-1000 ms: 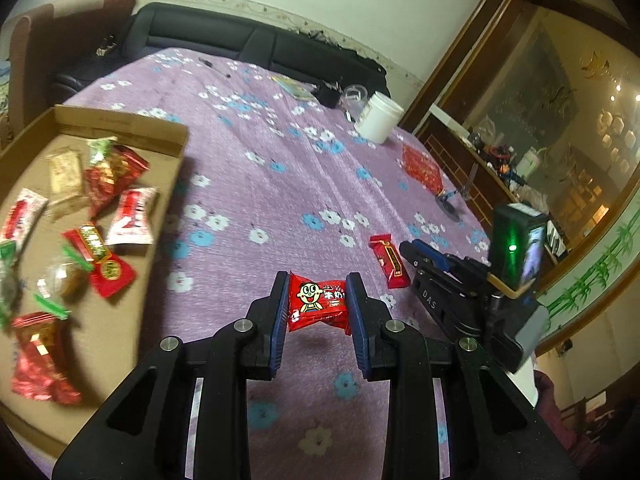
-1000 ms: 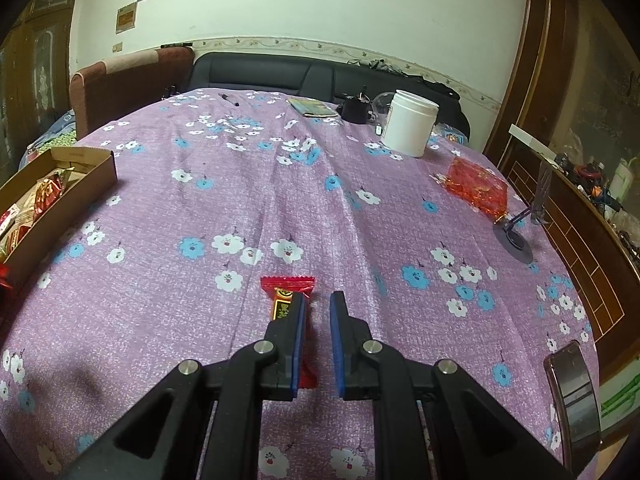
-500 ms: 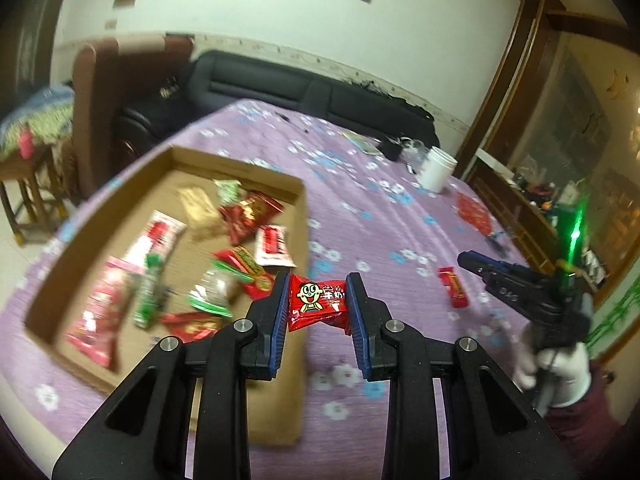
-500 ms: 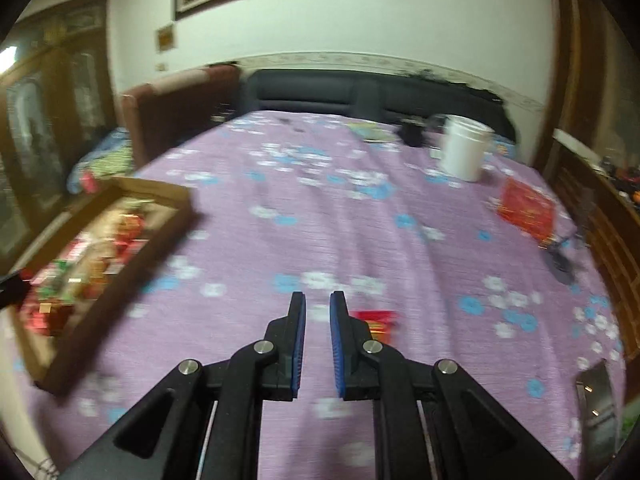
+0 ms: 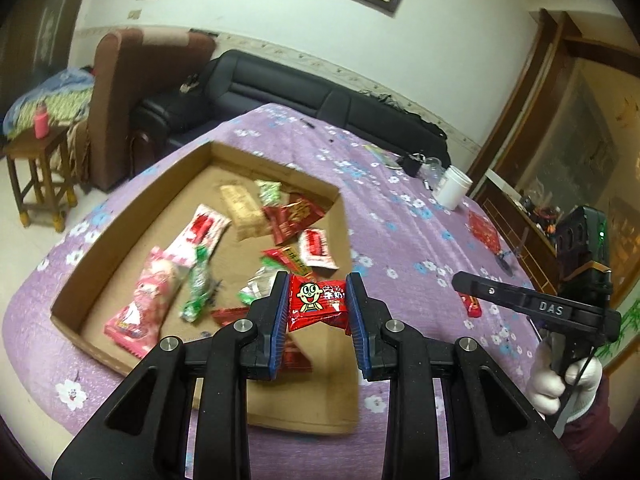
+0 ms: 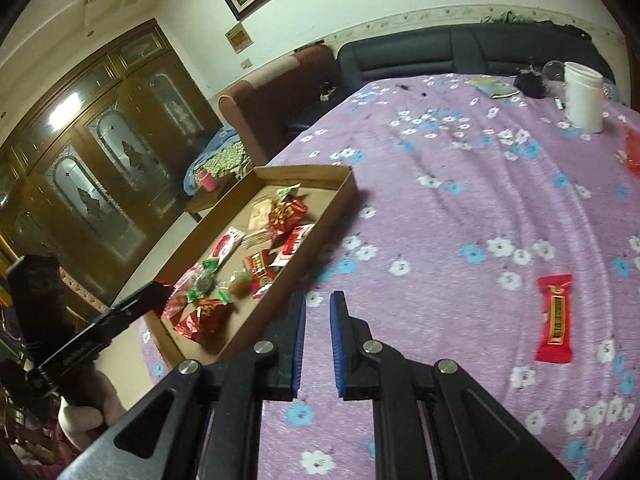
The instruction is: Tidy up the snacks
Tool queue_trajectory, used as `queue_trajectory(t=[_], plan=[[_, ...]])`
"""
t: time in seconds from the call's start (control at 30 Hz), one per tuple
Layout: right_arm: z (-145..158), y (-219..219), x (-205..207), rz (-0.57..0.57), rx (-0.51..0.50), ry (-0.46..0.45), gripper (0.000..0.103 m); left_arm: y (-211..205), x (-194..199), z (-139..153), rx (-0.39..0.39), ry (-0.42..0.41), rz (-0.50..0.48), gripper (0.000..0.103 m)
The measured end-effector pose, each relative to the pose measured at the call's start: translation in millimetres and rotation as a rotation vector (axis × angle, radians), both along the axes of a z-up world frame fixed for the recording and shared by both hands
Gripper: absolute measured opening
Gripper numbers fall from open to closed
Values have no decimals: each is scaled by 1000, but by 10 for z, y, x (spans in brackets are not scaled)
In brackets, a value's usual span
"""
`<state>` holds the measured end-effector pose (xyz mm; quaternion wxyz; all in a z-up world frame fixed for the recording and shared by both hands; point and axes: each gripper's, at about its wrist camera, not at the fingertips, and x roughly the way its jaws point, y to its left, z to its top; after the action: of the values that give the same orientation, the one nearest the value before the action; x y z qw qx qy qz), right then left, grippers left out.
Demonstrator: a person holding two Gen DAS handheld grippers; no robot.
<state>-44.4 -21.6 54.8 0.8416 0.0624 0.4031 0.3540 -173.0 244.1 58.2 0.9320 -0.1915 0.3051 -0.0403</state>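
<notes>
Snacks: one pinched above the cardboard box, one loose on the tabletop.

Left wrist view: the left gripper [image 5: 317, 312] has its fingers pinching one red candy packet [image 5: 317, 302] over the near corner of the cardboard box [image 5: 120, 216], where roughly ten wrapped snacks lie. Right wrist view: the right gripper [image 6: 318, 340] has its fingers pressed nearly together, empty; one red snack bar [image 6: 555, 317] lies alone on the purple floral tabletop [image 6: 460, 184], well apart from the box.

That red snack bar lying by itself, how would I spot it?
Start at the purple flowered tablecloth. Right of the cardboard tray, the red snack bar lies flat on bare cloth. A dark gold-lettered strip marks it, and it alone sits outside the tray.
</notes>
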Motion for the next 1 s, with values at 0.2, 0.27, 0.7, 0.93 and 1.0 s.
queue_trajectory(t=[0.2, 0.27, 0.7, 0.93, 1.0], plan=[[-42, 131, 79, 120, 192, 157, 14, 212, -50, -102, -38, 23, 29, 27], [-17, 29, 154, 157, 339, 239, 14, 259, -82, -95, -43, 18, 33, 27], [-108, -947, 342, 51, 658, 401, 18, 314, -68, -120, -70, 13, 19, 27], [-98, -1144, 197, -313, -94, 89, 61, 172, 14, -157, -71, 32, -15, 27], [-208, -1079, 260, -316, -119, 95, 61, 118, 23, -145, -63, 35, -27, 27]])
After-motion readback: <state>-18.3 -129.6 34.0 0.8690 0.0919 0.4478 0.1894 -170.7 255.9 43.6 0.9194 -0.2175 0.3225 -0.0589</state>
